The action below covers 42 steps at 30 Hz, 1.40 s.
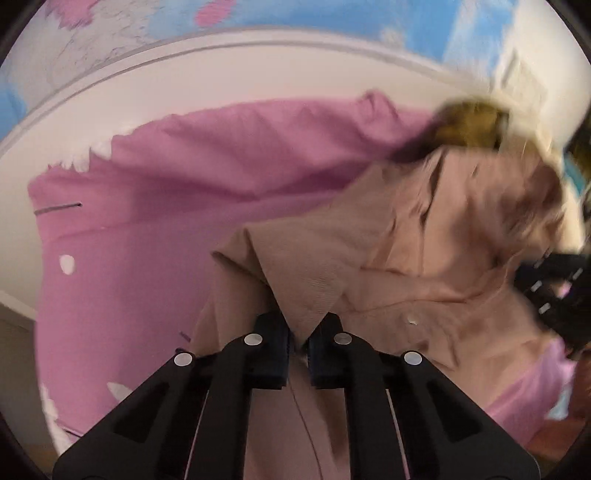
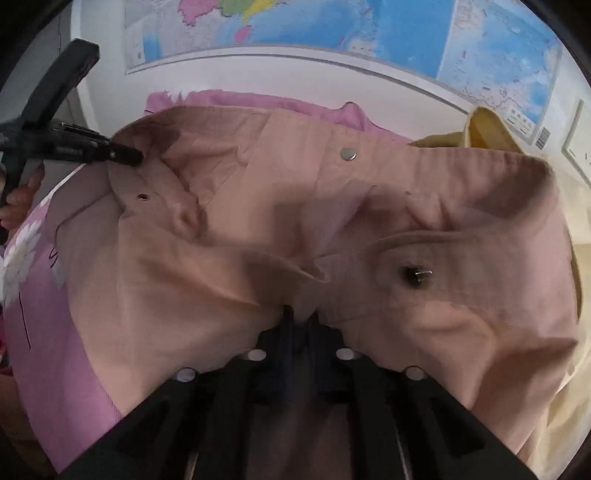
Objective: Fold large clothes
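A large beige-pink garment (image 2: 258, 206) with metal snap buttons is held up over a pink floral bedsheet (image 2: 44, 295). My right gripper (image 2: 301, 325) is shut on a fold of the garment at its near edge. My left gripper (image 1: 299, 339) is shut on a pointed corner of the same garment (image 1: 369, 266). In the right wrist view the left gripper (image 2: 125, 155) pinches the garment's far left edge. In the left wrist view the right gripper (image 1: 554, 291) shows blurred at the right edge.
The pink sheet (image 1: 147, 221) covers the bed below. A yellow cloth (image 2: 487, 133) lies at the far right behind the garment. A wall map (image 2: 332, 26) hangs on the white wall behind the bed.
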Motion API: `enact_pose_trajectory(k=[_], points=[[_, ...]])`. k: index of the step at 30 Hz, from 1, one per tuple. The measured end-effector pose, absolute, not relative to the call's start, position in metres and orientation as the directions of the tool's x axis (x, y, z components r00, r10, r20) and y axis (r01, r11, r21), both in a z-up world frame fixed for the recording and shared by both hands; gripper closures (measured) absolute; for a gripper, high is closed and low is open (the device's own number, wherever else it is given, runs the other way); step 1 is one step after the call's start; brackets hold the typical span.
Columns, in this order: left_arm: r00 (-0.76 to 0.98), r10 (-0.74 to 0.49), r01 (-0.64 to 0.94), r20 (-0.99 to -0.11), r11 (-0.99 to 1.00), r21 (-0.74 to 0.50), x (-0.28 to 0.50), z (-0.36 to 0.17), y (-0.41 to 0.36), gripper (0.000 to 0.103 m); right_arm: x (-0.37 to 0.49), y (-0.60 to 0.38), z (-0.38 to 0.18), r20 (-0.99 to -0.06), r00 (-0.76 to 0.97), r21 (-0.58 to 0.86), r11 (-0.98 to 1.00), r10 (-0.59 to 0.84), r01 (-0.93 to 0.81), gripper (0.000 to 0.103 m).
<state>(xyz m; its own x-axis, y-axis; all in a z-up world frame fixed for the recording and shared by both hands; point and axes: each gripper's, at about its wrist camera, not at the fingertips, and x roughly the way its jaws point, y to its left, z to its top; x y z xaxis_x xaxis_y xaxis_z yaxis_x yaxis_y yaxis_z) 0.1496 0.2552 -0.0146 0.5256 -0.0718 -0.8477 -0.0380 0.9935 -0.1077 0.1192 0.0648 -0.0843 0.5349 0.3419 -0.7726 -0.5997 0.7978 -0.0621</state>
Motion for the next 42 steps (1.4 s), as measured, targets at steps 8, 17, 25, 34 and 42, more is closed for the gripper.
enact_pose_trajectory(k=[8,17,25,34,42], points=[[0.698,-0.068,-0.055,-0.713,0.987,-0.149,0.14,0.046,0.257,0.042,0.135,0.041,-0.008,-0.588,0.688,0.009,0.854,0.426,-0.521,0.099],[0.564,-0.086,0.181,-0.821,0.983,0.021,0.154,-0.012,0.189,0.02,0.2,0.091,-0.065,-0.701,0.642,-0.048,0.877,0.311,-0.478,0.099],[0.452,-0.036,0.001,-0.891,0.999,-0.039,0.196,-0.062,0.233,0.056,0.159,0.061,-0.054,-0.673,0.613,0.014,0.836,0.414,-0.549,0.066],[0.553,-0.113,-0.113,-0.826,0.972,-0.208,0.173,-0.039,0.272,0.051,0.079,-0.073,-0.084,-0.647,0.61,0.279,0.886,0.458,-0.37,0.033],[0.704,-0.138,-0.069,-0.697,0.963,-0.261,0.047,-0.022,0.287,0.007,0.052,-0.082,-0.146,-0.661,0.509,0.423,0.834,0.551,-0.354,0.027]])
